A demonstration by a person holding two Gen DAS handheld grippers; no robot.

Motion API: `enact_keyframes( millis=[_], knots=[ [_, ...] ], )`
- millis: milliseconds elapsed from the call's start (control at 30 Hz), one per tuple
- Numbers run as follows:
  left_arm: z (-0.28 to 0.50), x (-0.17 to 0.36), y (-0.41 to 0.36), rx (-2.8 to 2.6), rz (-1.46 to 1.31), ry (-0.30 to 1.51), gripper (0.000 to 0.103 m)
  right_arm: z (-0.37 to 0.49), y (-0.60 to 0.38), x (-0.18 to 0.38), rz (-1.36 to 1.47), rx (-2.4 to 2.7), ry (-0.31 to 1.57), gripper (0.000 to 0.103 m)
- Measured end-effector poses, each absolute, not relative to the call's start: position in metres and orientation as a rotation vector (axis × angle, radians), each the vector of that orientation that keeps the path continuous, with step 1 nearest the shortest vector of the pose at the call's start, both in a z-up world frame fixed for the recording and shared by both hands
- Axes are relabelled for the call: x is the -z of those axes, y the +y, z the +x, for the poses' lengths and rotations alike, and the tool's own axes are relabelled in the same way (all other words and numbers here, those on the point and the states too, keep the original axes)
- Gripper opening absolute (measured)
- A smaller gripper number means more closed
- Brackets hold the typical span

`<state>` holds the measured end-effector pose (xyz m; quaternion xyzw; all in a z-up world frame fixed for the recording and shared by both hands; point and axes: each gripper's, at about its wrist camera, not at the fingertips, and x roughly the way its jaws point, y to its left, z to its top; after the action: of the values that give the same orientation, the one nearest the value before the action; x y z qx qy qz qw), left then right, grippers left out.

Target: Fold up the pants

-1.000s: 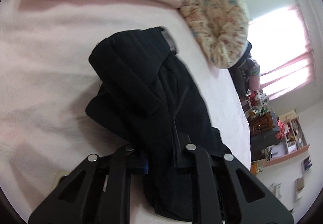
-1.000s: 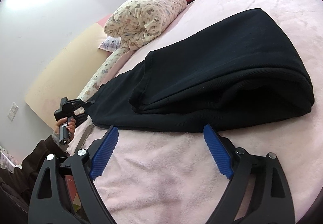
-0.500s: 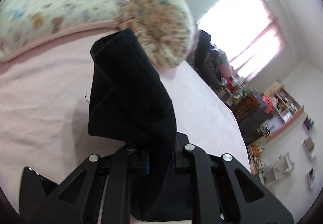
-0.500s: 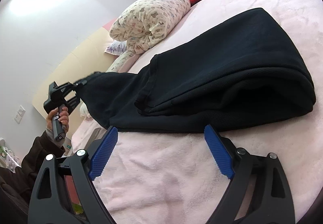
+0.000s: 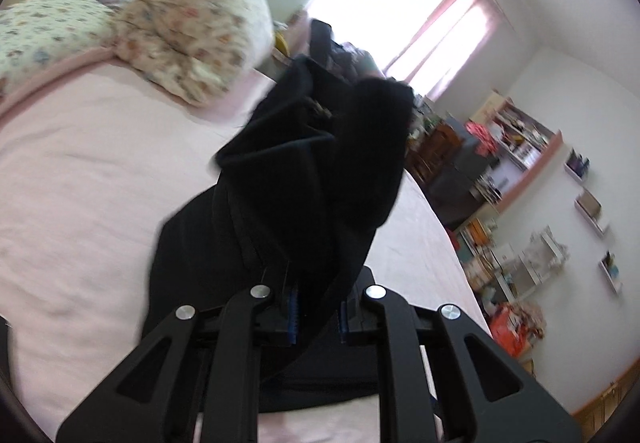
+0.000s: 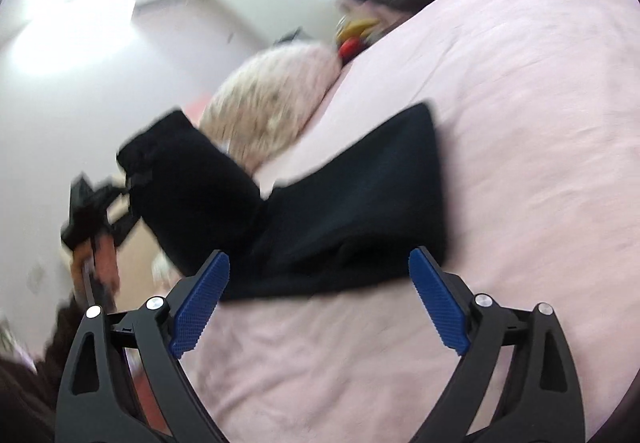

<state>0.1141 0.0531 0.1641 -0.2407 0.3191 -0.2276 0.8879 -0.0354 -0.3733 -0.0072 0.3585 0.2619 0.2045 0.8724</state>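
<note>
left tongs point(image 5: 316, 309) clamped on a fold of the black pants point(image 5: 304, 187), cloth bunched and raised off the pink bed point(image 5: 80, 171) right ahead of the blue pads point(image 5: 292, 309). right tongs point(image 6: 320, 307) spread wide with nothing between, held just above the bed short of the pants' near edge. beyond those, rest of the pants point(image 6: 360, 211) lying flat on the bed, one end pulled up toward the left tongs point(image 6: 120, 195) gripped in a hand point(image 6: 98, 255). past the pants, a patterned pillow point(image 5: 192, 23) at the head of the bed. farthest from the bed, a bright window point(image 5: 400, 3) and cluttered shelves point(image 5: 520, 147).
</note>
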Motion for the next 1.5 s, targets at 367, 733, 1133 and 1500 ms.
enact_keyframes(
  millis=[367, 733, 1133, 1500],
  knots=[
    [0.130, -0.105, -0.096, 0.592, -0.417, 0.857, 0.013, -0.044, -0.410, 0.004, 0.901, -0.369, 0.430, 0.093],
    [0.112, -0.087, -0.175, 0.645, -0.260, 0.854, 0.013, -0.047, -0.424, -0.009, 0.937, -0.312, 0.340, 0.095],
    [0.078, -0.027, -0.202, 0.566, 0.027, 0.862, 0.019, -0.039, -0.434, -0.001, 0.959, -0.238, 0.345, 0.095],
    [0.044, -0.042, -0.180, 0.681, 0.054, 0.742, 0.099, -0.027, -0.438, 0.016, 0.963, -0.190, 0.400, 0.095]
  ],
)
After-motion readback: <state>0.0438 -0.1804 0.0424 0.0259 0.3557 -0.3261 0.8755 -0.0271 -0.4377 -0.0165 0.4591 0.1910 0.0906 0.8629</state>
